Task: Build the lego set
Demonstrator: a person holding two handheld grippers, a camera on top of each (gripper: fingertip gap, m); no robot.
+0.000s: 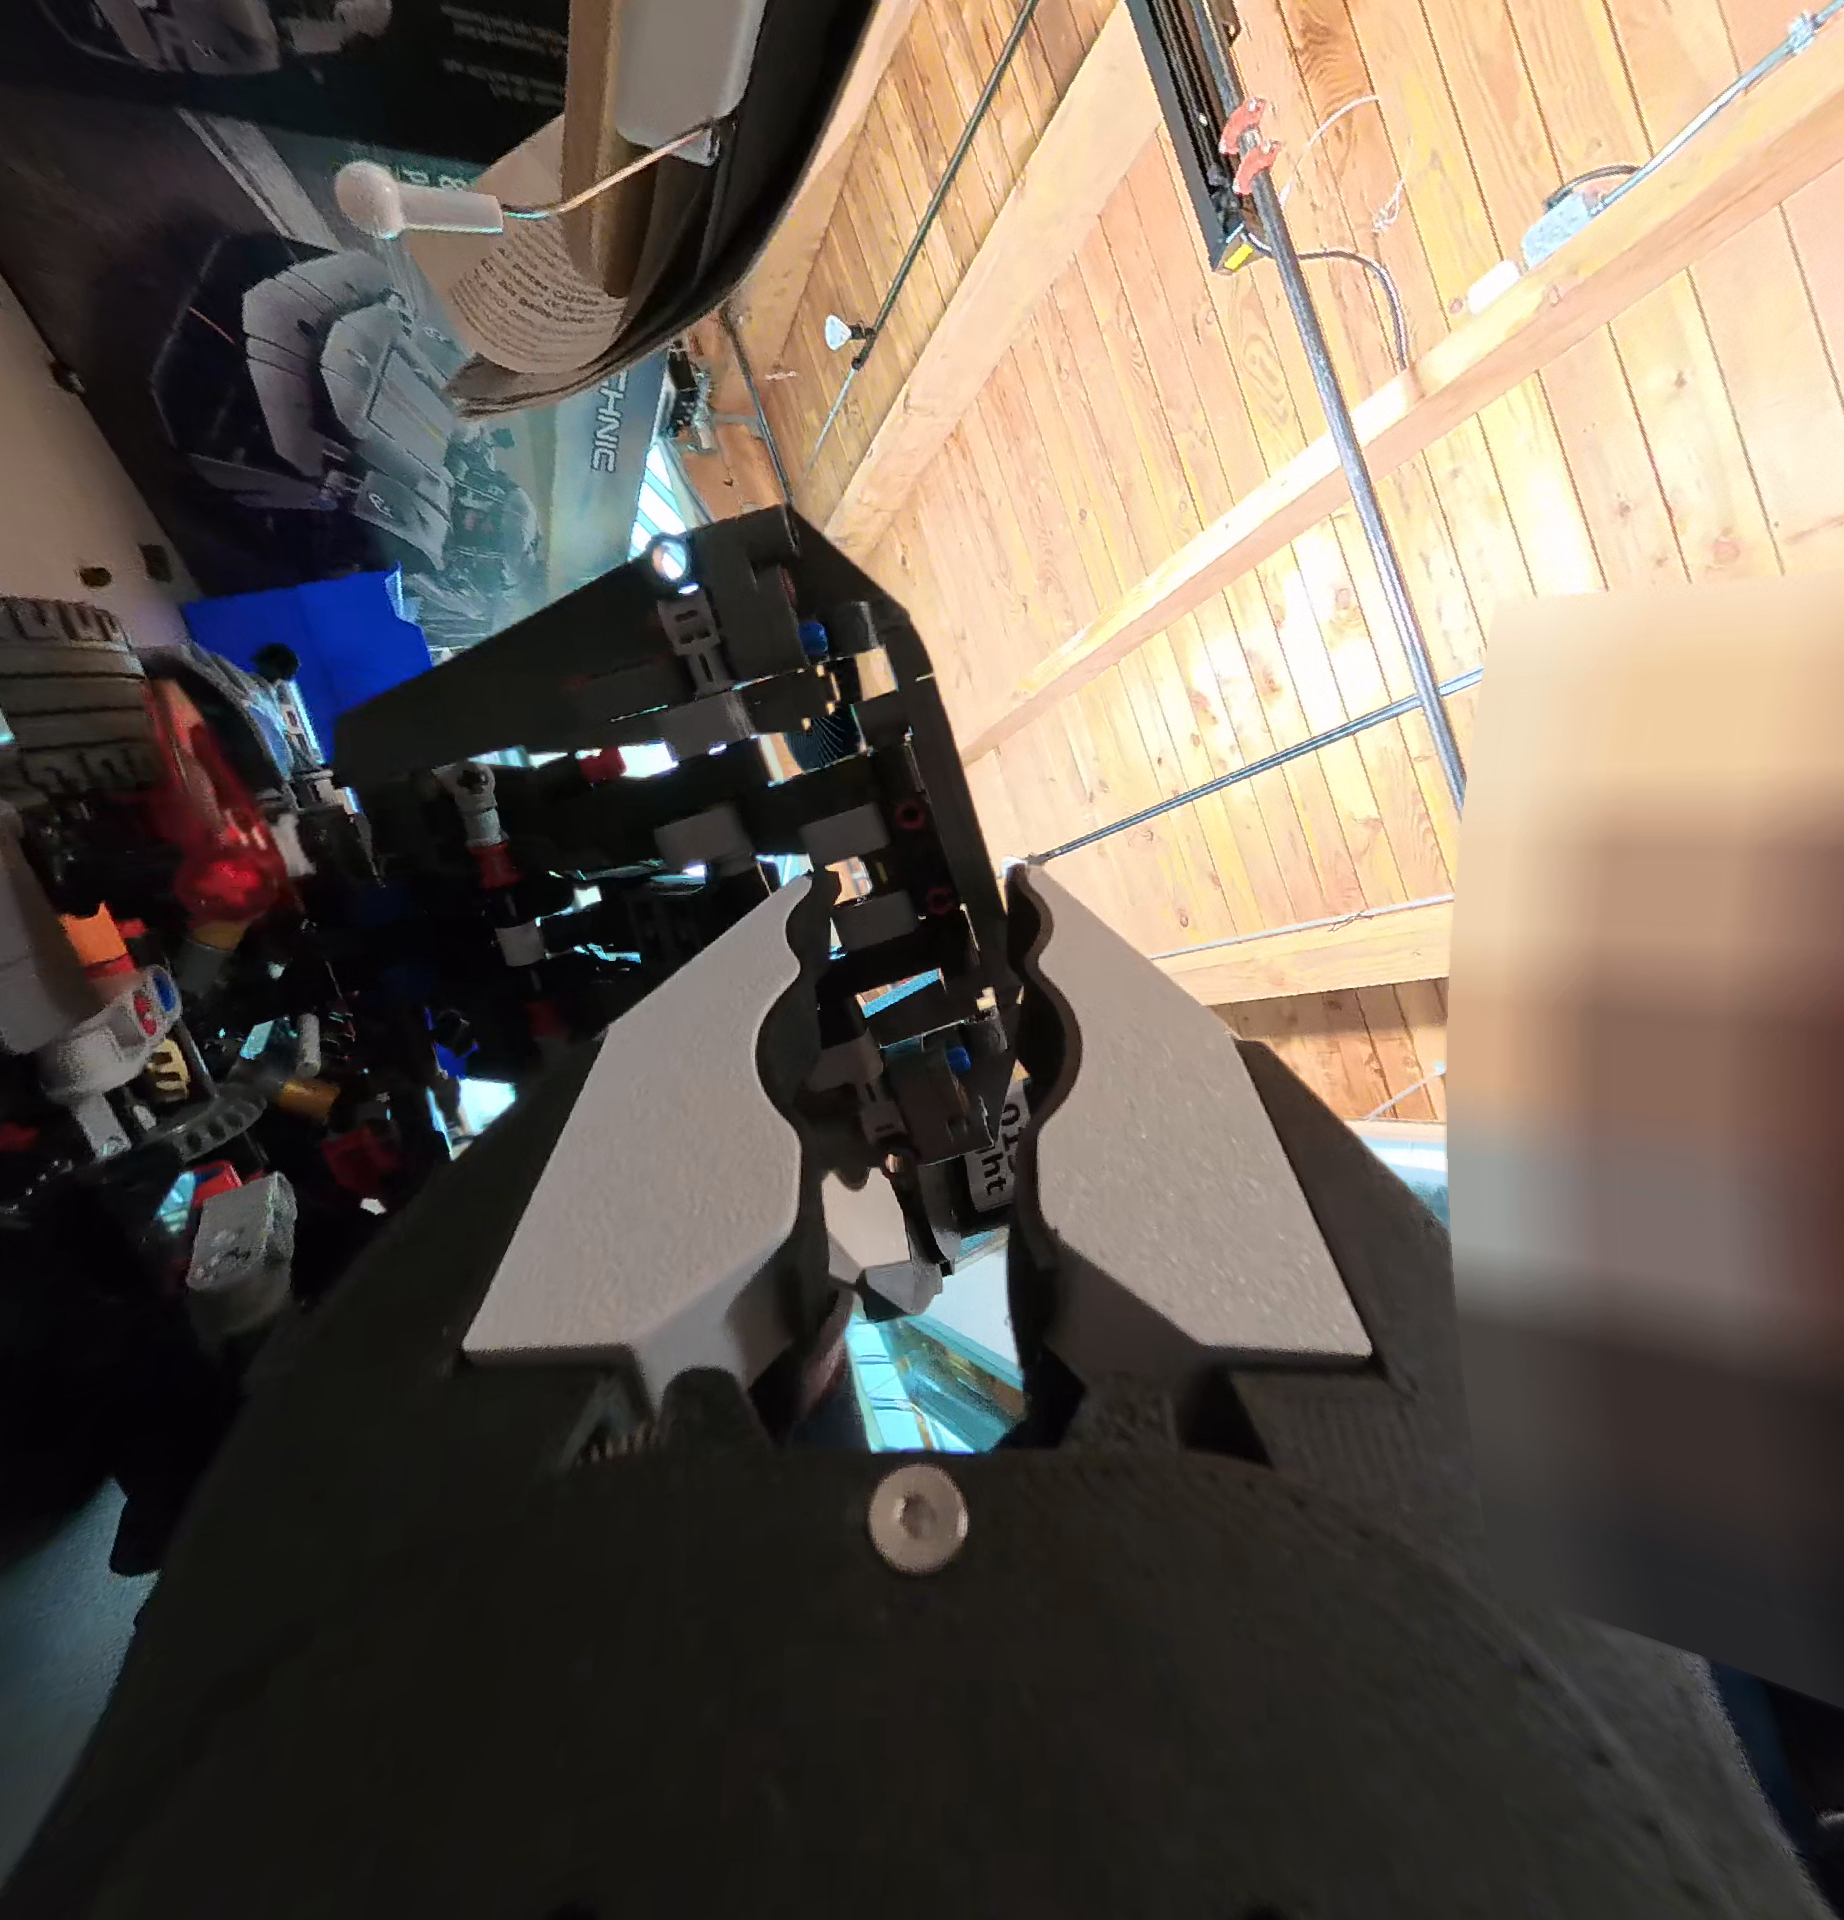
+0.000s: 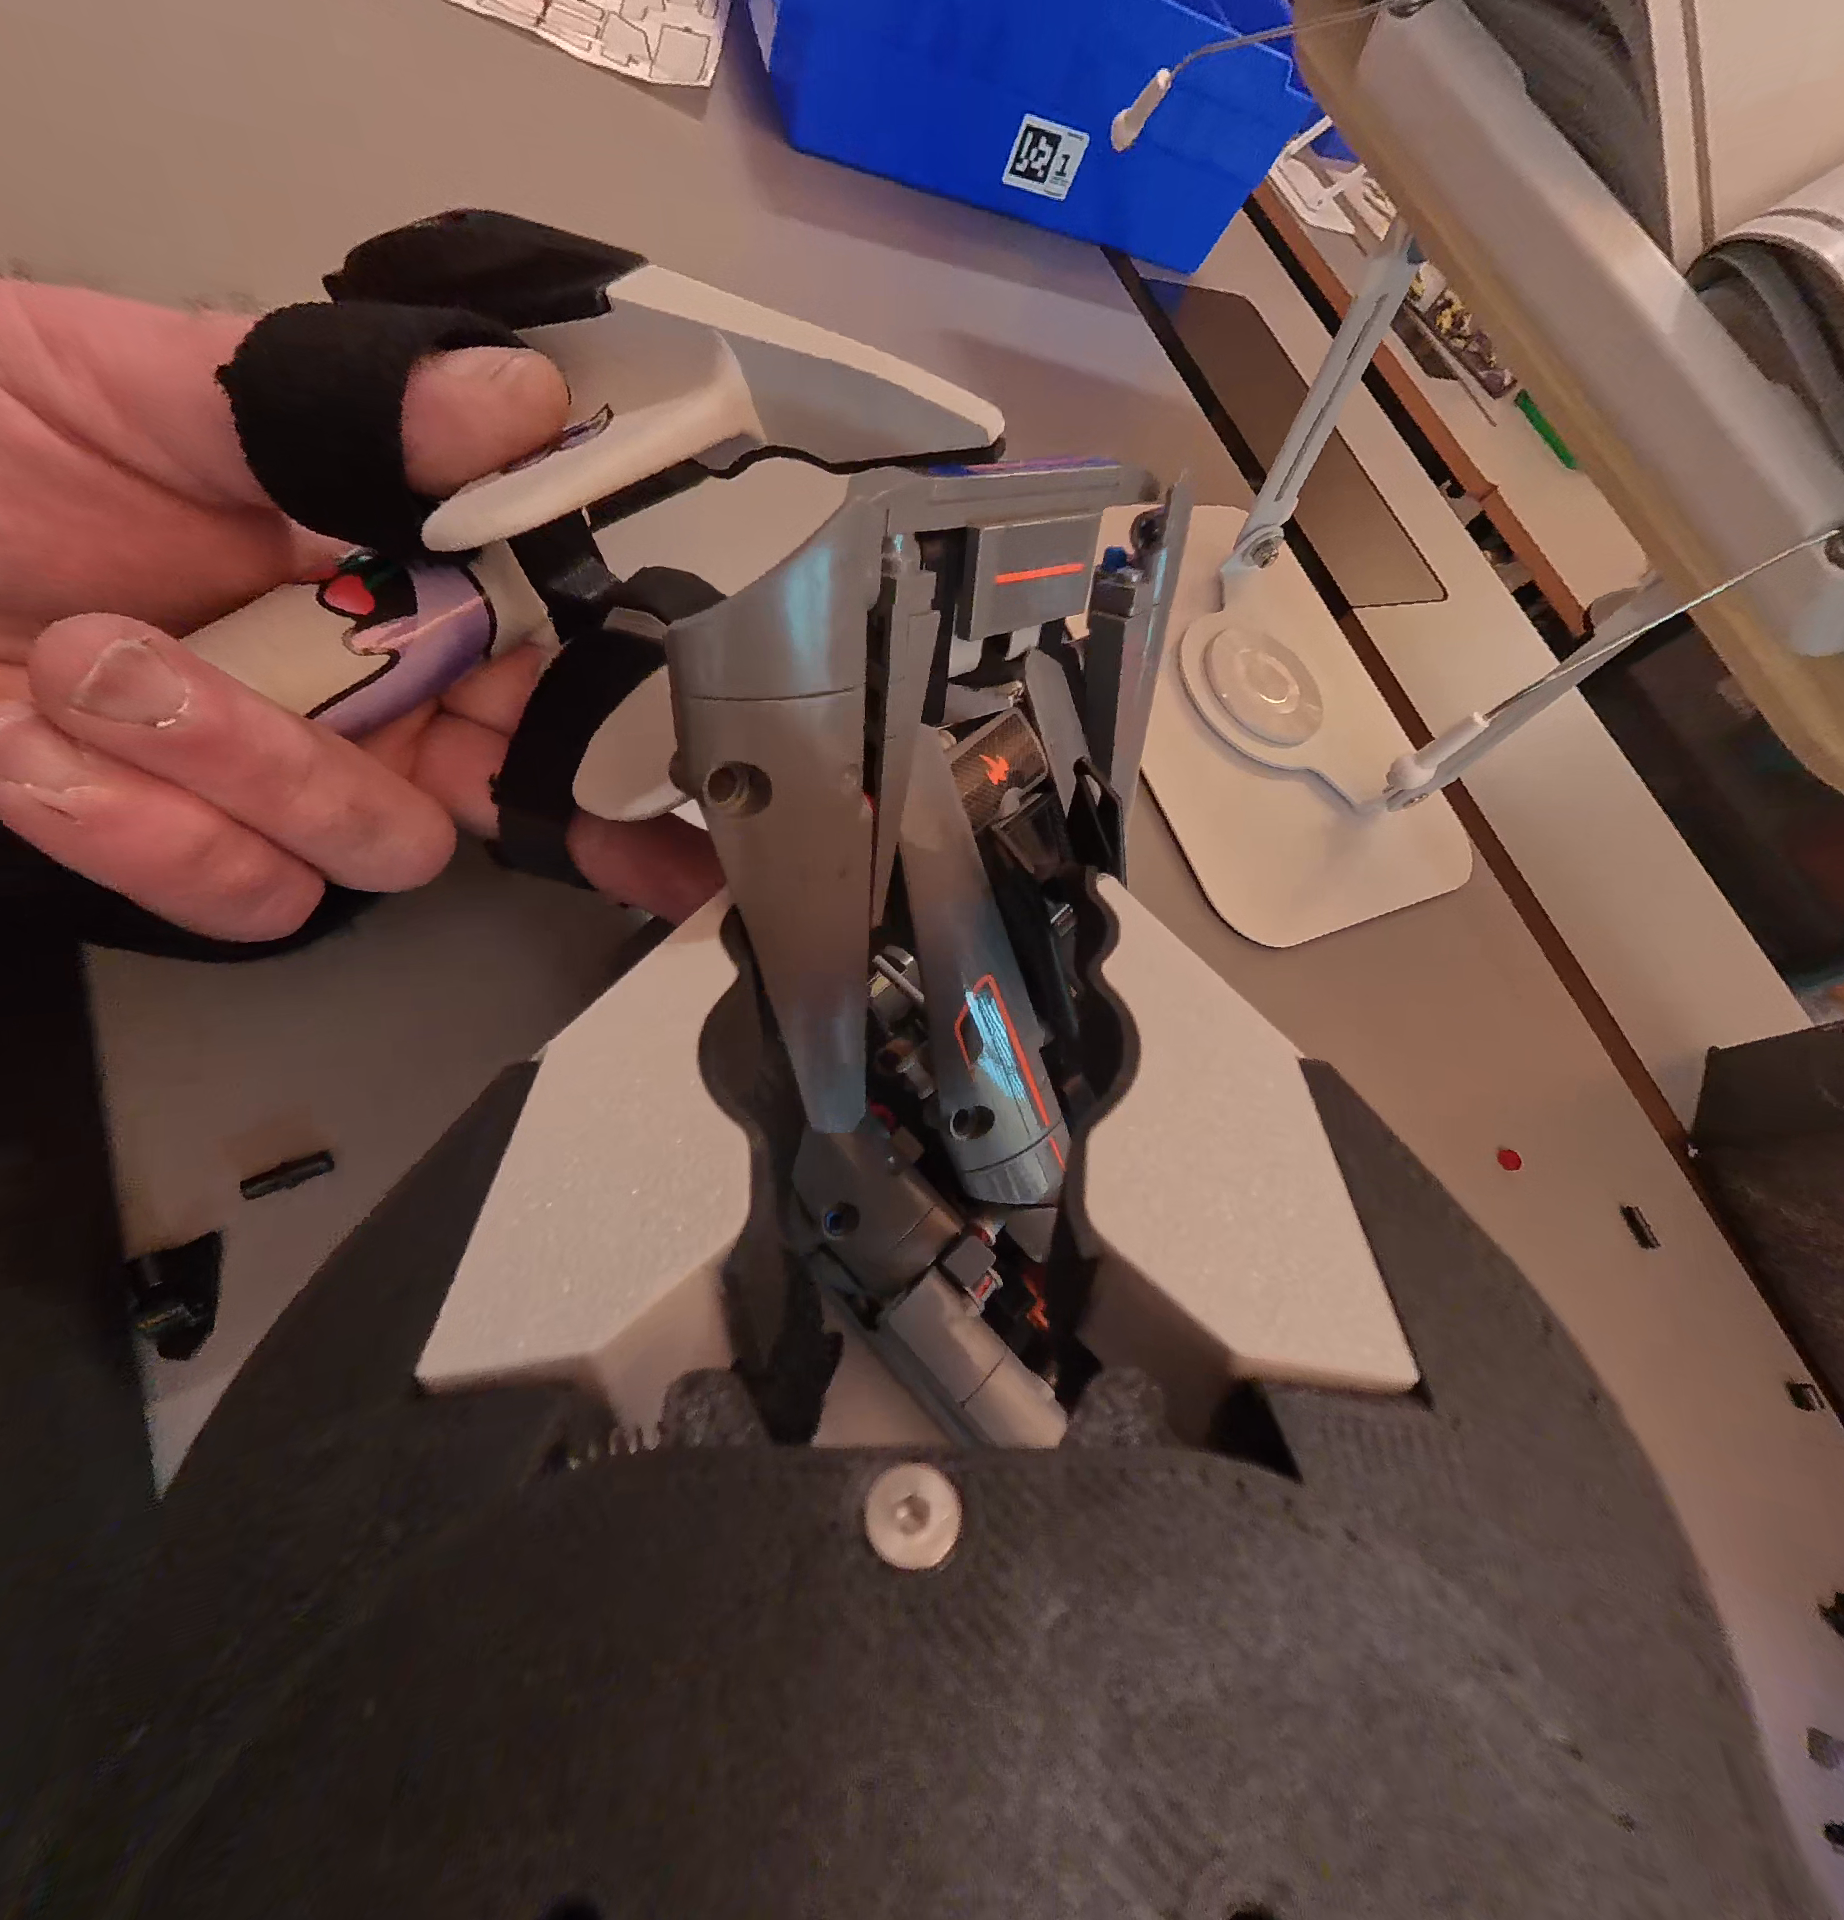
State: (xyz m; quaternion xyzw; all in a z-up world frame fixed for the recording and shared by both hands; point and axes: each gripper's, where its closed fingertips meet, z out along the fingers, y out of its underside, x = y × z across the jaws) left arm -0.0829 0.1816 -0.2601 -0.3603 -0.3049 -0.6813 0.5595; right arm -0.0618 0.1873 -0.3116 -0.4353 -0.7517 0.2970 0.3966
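Observation:
My left gripper (image 1: 910, 883) is shut on a black Lego frame (image 1: 752, 727) of beams with grey, red and blue pins, held up towards the ceiling. My right gripper (image 2: 913, 904) is shut on a grey Lego body section (image 2: 783, 665) with orange stripes, held upright above the table (image 2: 274, 208). In the right wrist view, a hand (image 2: 170, 582) holds the left gripper, whose white fingers (image 2: 793, 374) close on the top left of that same section. I cannot tell whether the frame and the section are joined.
A partly built Lego car with a black tyre (image 1: 56, 686) and a red clear part (image 1: 211, 821) sits left, with the set box (image 1: 357, 395) behind. A blue bin (image 2: 1001, 104), a white stand (image 2: 1313, 727) and loose black pins (image 2: 284, 1169) are on the table. The gap from one gripper's tips to the other's is roughly 6 cm.

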